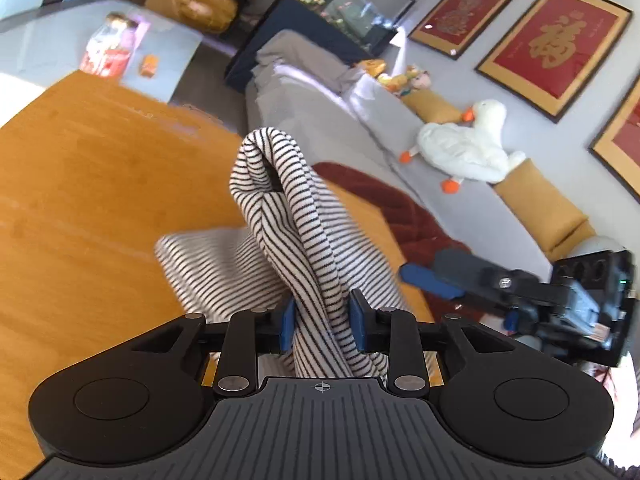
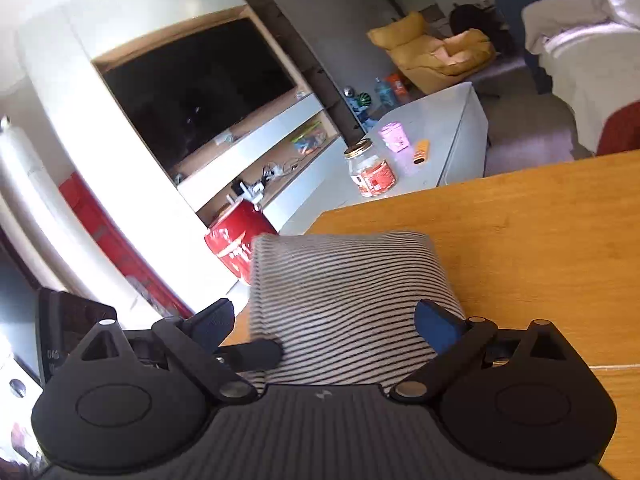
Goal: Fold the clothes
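Striped clothing, a soft knit garment of white fabric with thin black lines, was seen bunched and lifted above the orange-brown wooden desk, near its far right corner. A twisted fold of it was clamped between the blue pads of the left gripper, whose jaws were nearly closed on the cloth, and the rest trailed down toward the desk surface. In the right wrist view the same garment was spread in a flatter panel over the desk's left edge. The right gripper was held with its jaws wide apart on either side of that panel, nothing being gripped. Beyond the desk, a glass jar with a red label was seen on a low grey table.
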Tool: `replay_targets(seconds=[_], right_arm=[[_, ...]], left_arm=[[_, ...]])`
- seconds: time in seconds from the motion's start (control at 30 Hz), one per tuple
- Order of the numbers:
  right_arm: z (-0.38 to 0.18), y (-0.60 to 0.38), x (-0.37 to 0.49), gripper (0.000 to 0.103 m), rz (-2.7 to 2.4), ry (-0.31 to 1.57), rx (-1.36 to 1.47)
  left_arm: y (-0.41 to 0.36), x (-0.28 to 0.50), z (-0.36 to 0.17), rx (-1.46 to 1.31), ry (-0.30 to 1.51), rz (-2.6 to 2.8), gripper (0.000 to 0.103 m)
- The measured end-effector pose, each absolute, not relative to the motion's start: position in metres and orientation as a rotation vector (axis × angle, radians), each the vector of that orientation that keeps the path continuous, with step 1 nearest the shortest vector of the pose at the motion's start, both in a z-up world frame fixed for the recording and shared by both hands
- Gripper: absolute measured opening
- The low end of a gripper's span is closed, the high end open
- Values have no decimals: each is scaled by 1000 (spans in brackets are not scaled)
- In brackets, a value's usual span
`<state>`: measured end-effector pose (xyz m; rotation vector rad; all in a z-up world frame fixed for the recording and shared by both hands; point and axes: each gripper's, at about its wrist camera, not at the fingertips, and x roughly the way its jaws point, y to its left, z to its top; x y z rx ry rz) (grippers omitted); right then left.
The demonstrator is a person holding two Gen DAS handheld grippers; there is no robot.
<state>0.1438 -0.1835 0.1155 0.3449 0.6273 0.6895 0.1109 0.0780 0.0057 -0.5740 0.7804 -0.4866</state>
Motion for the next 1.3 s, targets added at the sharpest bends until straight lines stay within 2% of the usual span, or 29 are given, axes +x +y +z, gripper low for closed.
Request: replay_targets(seconds=[0.1,0.23,0.27,0.3,0.37,0.5,0.67,0.73,0.8,0.87,0.97,1.03,1.07,1.1,1.3], right_arm=[[115,-167,143,97,675,629,219],[114,-171,150,96,617,629,249],[113,-172,152,90,585,626,239],[111,-173,154,78,553,631,228],[101,-178,160,71,502,671,232],[88,-172,153,71,492,694,219],[92,-152,139,74,517,675,88],[95,-156,140,77,554,689,119],[100,-169,146,77,587,693,202],[107,-181,155,77,585,670,271],[107,-187,172,77,522,656,294],[91,-182,189,77,472,734,281],[79,-178,195,82,459,775,277],[69,-175,199,86,452,808,284],[67,-190,187,89,566,816,416]], left_arm=[[91,108,-7,-615,799,-465,31],[90,114,-2,-604,779,-468,33],[89,117,-1,-595,775,-469,34],[87,119,1,-585,770,-470,35],[84,125,5,-565,761,-472,38],[78,135,13,-526,742,-477,45],[71,148,22,-476,719,-482,45],[68,153,26,-457,710,-484,41],[68,159,24,-454,709,-489,29],[78,165,15,-494,718,-500,22],[86,169,8,-518,718,-508,19],[86,169,4,-494,714,-501,14],[86,170,1,-494,718,-497,12],[88,170,0,-502,720,-495,12],[94,166,3,-521,711,-502,11]])
